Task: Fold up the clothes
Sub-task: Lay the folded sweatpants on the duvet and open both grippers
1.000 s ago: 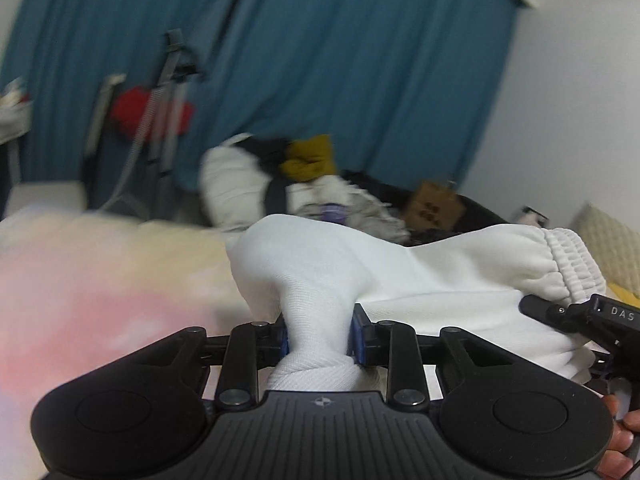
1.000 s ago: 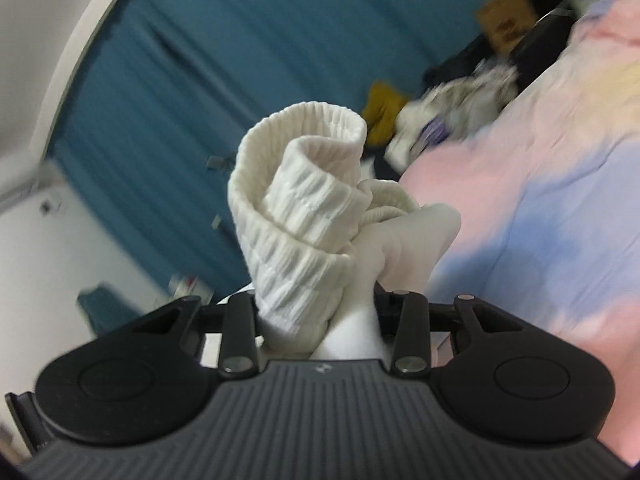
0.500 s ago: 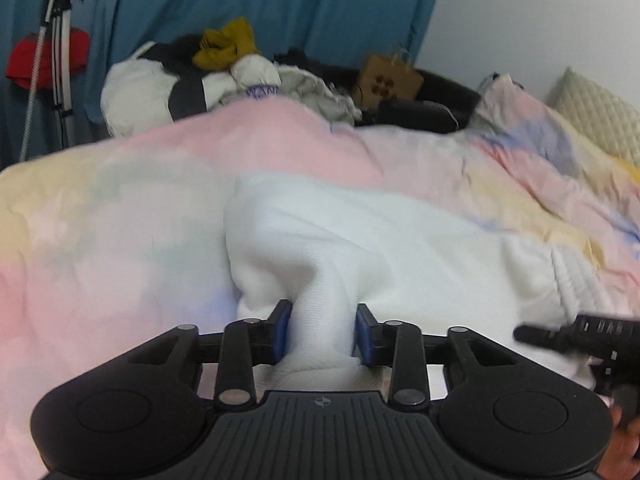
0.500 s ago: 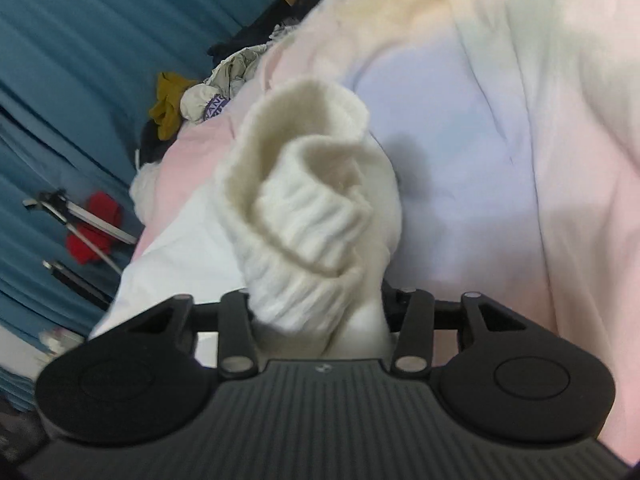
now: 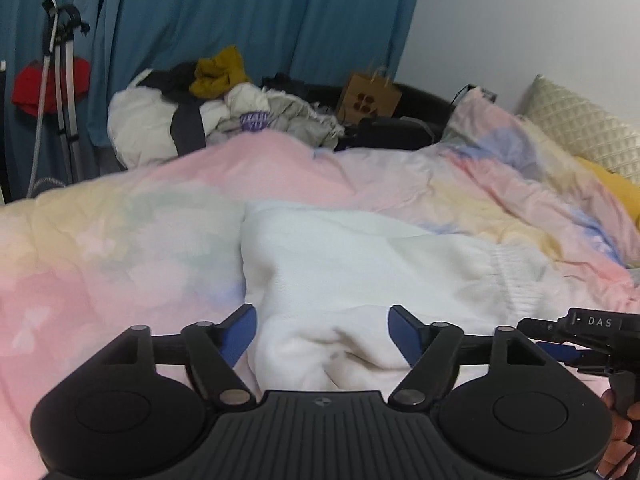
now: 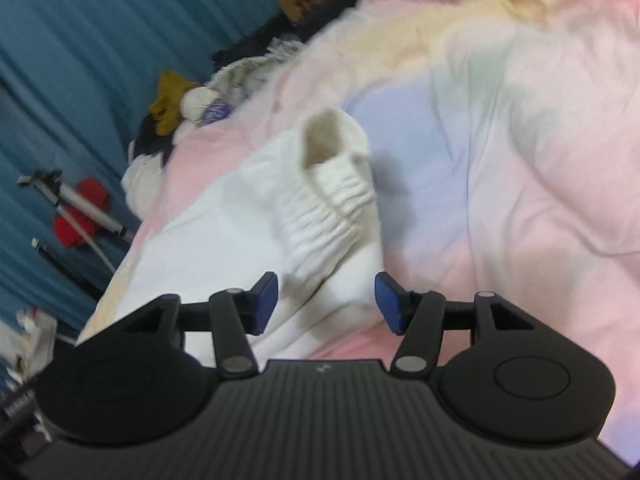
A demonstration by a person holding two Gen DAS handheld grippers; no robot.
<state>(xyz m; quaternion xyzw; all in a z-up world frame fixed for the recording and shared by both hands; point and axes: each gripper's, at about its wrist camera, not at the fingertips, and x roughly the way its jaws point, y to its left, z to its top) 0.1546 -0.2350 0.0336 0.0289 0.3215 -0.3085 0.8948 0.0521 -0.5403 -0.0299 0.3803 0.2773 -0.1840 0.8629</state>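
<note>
The white garment (image 5: 360, 264), which looks like sweatpants with a ribbed elastic band, lies spread across the pastel duvet (image 5: 120, 240) of the bed, its bulk running from the near edge toward the middle. It rests there, most likely, because a soft flat surface lets a fold be laid down and squared off.

The left gripper (image 5: 322, 334) hangs low over the near left end of the cloth. Its jaws have just been opening and now stand spread wide; a bunched hump of fabric sits between the blue pads (image 5: 240, 332) without being pinched. The right gripper (image 6: 326, 300) sits at the other near end, by the ribbed band (image 6: 328, 204). Its jaws have likewise been opening and stand apart, the cloth lying loose between them, the right pad clear of it.

Both ends being let go together suggests a fold has been laid and released, so the fabric settles under its own weight rather than being dragged back.

A heap of unsorted laundry (image 5: 208, 112) waits at the far edge of the bed, in front of the blue curtain (image 5: 240, 20).
</note>
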